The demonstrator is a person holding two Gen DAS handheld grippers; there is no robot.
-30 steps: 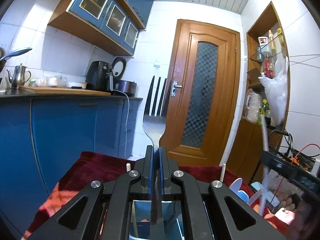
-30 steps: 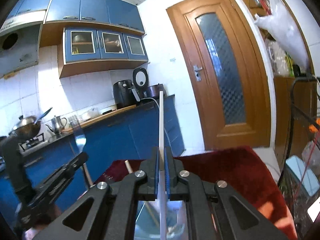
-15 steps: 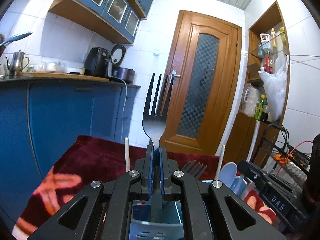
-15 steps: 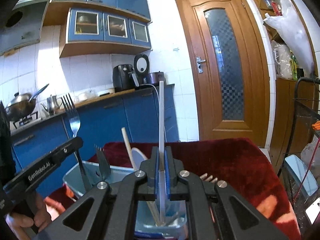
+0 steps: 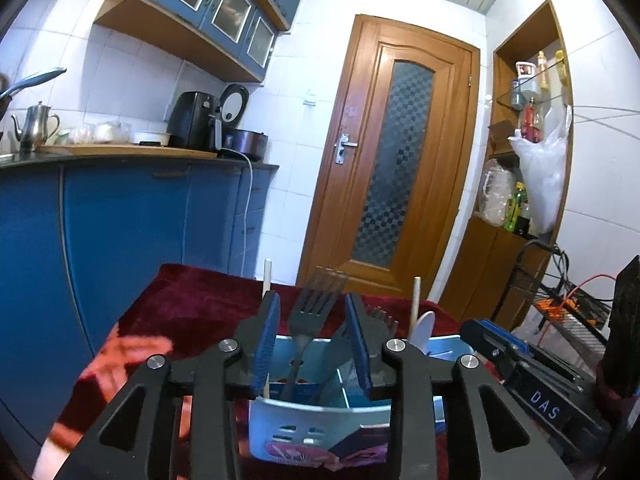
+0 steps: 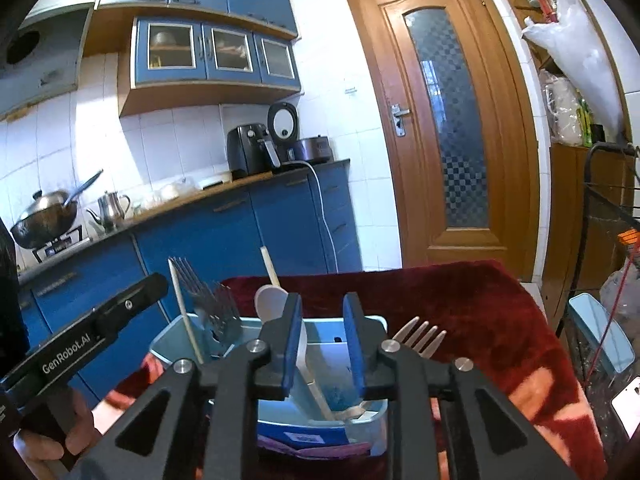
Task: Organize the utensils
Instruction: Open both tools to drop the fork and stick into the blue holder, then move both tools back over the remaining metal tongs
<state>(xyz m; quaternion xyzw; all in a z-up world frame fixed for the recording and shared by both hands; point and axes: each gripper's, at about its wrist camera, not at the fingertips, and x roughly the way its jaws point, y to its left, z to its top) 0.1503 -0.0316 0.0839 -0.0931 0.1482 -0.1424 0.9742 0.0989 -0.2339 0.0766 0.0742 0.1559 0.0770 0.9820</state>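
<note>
A light blue utensil holder (image 5: 320, 424) stands on a red cloth, also in the right wrist view (image 6: 180, 332). My left gripper (image 5: 312, 336) is open just above it, and a fork (image 5: 310, 320) stands upright in the holder between its fingers, free. My right gripper (image 6: 320, 344) is open over the holder too. A white chopstick (image 6: 316, 384) leans in the compartment below it. Two forks (image 6: 212, 308), a white spoon (image 6: 270, 304) and wooden chopsticks (image 6: 186, 312) stand in the holder. Another fork (image 6: 420, 338) shows at the right of my right gripper.
The red cloth (image 6: 480, 312) covers the table. Blue kitchen cabinets (image 5: 120, 240) run along the left, with a wooden door (image 5: 400, 160) behind. A wire rack (image 5: 568, 312) stands at the right. The left gripper's body (image 6: 88, 344) shows at the left of the right wrist view.
Both grippers came down over the holder and opened. The left let go of the fork and the right let go of the white chopstick; both now stand in the holder.
</note>
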